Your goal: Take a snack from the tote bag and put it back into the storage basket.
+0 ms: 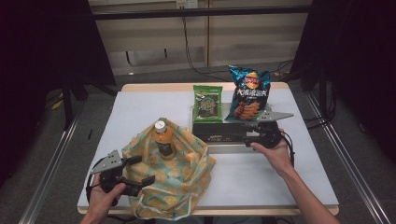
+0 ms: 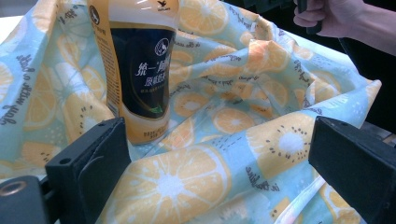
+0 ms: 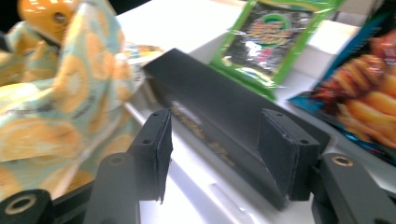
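Nearest me, my left gripper (image 1: 135, 173) sits at the front left of the table (image 1: 261, 177), jaws spread wide with nothing clamped between them. In the left gripper view those jaws frame the cloth bag (image 2: 224, 154), pale blue-green and printed with orange slices, with script lettering I cannot make out. The bag lies bunched just past the jaws.

Standing upright inside the bag is a bottle (image 1: 163, 138) with an orange body and a white cap. Its dark label (image 2: 147, 70) carries white Chinese characters and a small emblem above them; I can read the first two as 統一, the rest is too cramped.

To the right, my right gripper (image 1: 249, 132) is at the right end of a long black box (image 1: 217, 130). In the right gripper view its jaws stand apart on either side of the box's end, pads not pressed against it, so I take it as not gripping. Gold print runs along the box's side, blurred beyond reading.

Behind the box, a green snack packet (image 1: 208, 103) leans upright with a dark round design on its face. Beside it stands a blue Lay's crisp bag (image 1: 249, 93), red-and-yellow logo at top, white Chinese characters below, and a picture of ridged crisps.
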The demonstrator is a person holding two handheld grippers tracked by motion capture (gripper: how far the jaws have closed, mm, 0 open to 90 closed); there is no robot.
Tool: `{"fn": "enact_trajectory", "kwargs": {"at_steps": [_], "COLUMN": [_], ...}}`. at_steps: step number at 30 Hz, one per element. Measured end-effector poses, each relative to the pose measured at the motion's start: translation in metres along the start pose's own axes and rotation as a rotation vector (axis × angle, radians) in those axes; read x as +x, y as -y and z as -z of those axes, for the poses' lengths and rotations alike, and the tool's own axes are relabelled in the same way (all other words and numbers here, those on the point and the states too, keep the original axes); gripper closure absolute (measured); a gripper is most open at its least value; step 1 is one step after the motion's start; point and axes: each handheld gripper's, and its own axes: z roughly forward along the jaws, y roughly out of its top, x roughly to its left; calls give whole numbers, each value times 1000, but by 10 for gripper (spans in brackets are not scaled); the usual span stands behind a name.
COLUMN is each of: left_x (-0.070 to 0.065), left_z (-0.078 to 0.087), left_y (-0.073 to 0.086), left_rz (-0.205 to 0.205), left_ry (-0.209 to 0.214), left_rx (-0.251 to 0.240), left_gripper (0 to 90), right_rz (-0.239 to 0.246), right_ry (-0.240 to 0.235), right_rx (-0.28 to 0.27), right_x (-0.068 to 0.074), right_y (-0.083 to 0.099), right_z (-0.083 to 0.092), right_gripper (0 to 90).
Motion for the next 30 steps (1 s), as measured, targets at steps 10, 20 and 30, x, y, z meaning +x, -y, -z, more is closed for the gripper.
{"fn": "enact_trajectory", "kwargs": {"at_steps": [10,20,30], "left_x": [0,0,2], "left_z": [0,1,1], "left_y": [0,0,2], "left_rz": [2,3,15], "left_ry": [-4,-6,-3], "left_rx": [0,-4,-5], "left_gripper": [48,48,50], "right_rz": [30,72,112], "right_ry": [-46,-128,-211], "right_rx": [-20,-37,-46], "right_x": [23,55,83], "right_y": [-10,-18,-32], "right_z": [-3,-13,-29], "right_gripper": [377,453,513]}}
